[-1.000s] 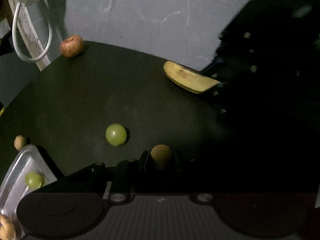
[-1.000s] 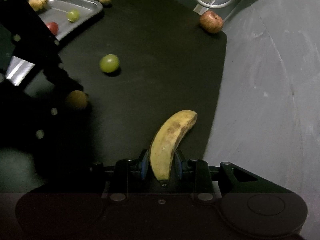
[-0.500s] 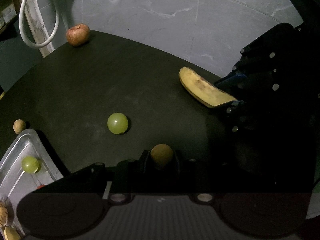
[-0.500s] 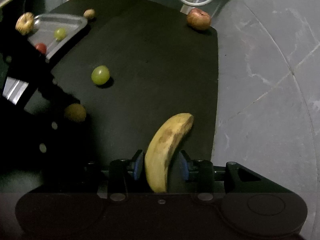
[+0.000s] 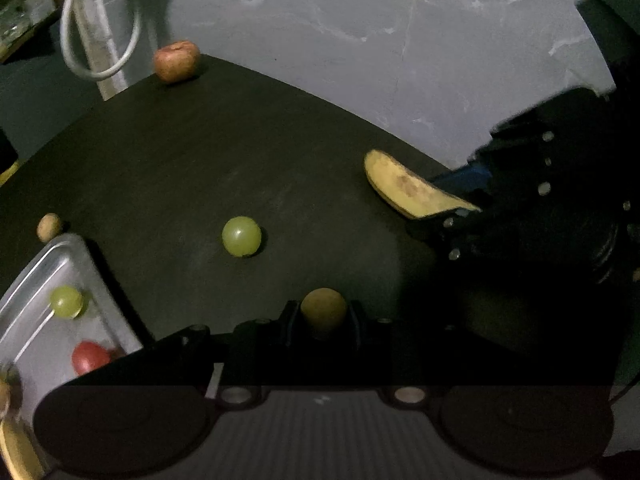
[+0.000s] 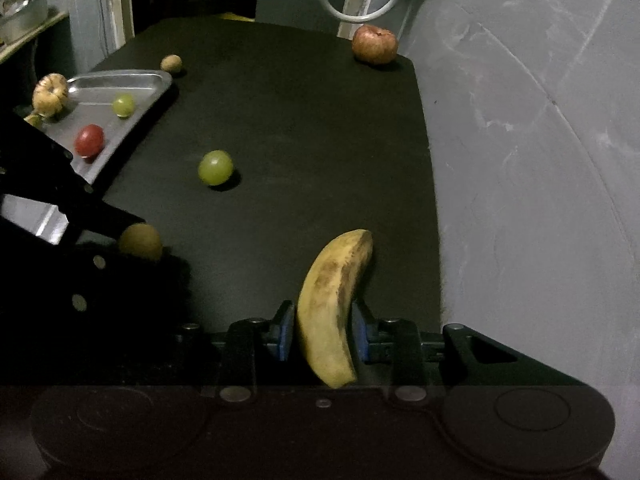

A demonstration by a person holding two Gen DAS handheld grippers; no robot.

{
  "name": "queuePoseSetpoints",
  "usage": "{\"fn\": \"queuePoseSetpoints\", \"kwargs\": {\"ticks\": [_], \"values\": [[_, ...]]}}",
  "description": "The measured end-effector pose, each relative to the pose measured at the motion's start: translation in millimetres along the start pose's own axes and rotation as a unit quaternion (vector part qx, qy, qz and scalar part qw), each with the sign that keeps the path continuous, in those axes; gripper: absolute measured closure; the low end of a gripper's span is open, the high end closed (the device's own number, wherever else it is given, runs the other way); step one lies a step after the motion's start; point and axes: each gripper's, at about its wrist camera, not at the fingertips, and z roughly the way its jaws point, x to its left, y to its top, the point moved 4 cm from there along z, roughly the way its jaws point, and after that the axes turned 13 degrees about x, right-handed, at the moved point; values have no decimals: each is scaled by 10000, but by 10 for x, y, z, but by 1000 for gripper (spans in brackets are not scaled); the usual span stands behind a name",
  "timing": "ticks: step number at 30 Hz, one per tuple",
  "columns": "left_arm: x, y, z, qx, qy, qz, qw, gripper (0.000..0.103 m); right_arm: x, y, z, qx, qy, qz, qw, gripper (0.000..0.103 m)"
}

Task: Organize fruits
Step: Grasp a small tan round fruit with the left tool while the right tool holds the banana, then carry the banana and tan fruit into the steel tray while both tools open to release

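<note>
The left hand-held gripper [image 5: 323,314] is clamped on a small brown round fruit [image 5: 323,309] low over the black table [image 6: 304,128]. The right hand-held gripper [image 6: 323,334] has just been closing, its blue pads against the banana [image 6: 330,300] near the table's edge.

No readable text, labels or numbers anywhere.
</note>
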Motion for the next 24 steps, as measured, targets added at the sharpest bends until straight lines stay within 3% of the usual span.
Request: {"fn": "queuePoseSetpoints", "kwargs": {"ticks": [7,13,24], "values": [[-29,-235,-367,-233,92,-379,9990,75,166,-253,-111,-54,276,378,9989,72],[91,-510,-704,-423,186,-662,9967,75,322,-294,-189,-198,1036,900,9903,72],[583,-1049,-966,-346,571,-1660,9839,75,876,32,-457,-559,1854,409,9802,73]]}}
